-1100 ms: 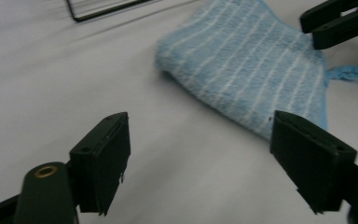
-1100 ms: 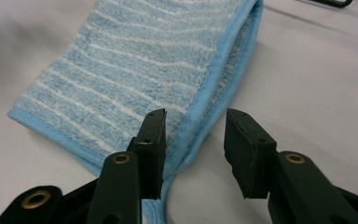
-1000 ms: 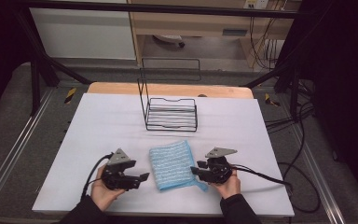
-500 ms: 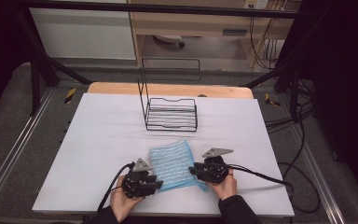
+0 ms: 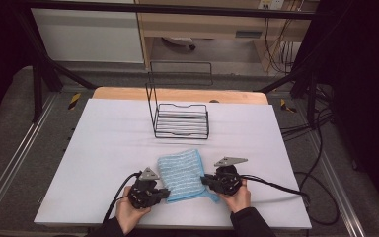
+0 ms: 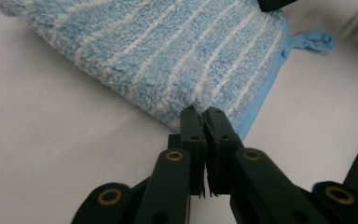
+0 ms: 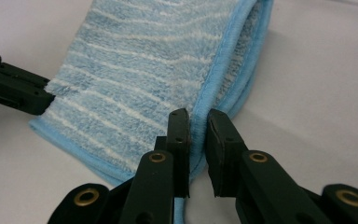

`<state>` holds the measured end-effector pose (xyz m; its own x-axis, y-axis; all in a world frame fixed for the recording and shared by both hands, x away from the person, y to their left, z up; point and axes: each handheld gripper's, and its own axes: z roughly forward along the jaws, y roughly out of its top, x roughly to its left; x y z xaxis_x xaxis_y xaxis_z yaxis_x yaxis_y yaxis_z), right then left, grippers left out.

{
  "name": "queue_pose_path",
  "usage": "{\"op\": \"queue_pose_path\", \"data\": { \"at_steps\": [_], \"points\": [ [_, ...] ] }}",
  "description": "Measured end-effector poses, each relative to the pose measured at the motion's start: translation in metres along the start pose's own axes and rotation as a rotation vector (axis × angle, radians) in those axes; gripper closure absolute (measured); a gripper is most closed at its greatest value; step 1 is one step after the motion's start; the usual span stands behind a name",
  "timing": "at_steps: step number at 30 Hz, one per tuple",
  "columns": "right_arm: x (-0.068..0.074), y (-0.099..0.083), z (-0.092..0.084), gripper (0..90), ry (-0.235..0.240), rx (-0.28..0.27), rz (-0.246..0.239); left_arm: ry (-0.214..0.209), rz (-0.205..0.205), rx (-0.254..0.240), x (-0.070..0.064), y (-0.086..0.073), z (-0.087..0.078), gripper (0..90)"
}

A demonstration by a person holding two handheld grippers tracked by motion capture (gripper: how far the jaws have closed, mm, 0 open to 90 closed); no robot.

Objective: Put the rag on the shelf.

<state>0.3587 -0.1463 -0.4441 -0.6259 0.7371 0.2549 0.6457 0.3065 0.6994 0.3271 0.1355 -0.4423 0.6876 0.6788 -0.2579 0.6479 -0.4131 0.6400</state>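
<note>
Both grippers, left [image 5: 164,193] and right [image 5: 205,179], are just closing to pinch the towel's [image 5: 180,174] near edge, so lifting evenly should keep it from slipping.

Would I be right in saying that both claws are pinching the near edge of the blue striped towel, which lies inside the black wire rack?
Not quite: the blue striped towel lies flat on the white table, in front of the black wire rack, as the high view shows. The left claw and right claw do pinch its edge.
</note>
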Motion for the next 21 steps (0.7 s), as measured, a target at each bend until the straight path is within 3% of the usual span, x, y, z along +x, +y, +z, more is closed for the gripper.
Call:
{"op": "queue_pose_path", "data": {
  "at_steps": [4, 11, 16, 21],
  "points": [
    [0.008, -0.002, -0.004, 79.9, 0.012, -0.005, -0.001, -0.002, 0.011, 0.017, 0.006, -0.001, -0.007, 87.2],
    [0.017, -0.008, 0.0, 78.8, 0.073, -0.009, 0.068, 0.002, 0.057, 0.048, 0.019, -0.004, -0.022, 87.2],
    [0.028, -0.008, 0.004, 72.2, 0.072, -0.009, 0.001, 0.02, 0.076, 0.068, 0.024, -0.007, -0.027, 87.0],
    [0.026, -0.007, 0.0, 58.5, 0.052, -0.04, -0.05, 0.013, 0.083, 0.063, 0.027, -0.008, -0.027, 84.7]
  ]
}}
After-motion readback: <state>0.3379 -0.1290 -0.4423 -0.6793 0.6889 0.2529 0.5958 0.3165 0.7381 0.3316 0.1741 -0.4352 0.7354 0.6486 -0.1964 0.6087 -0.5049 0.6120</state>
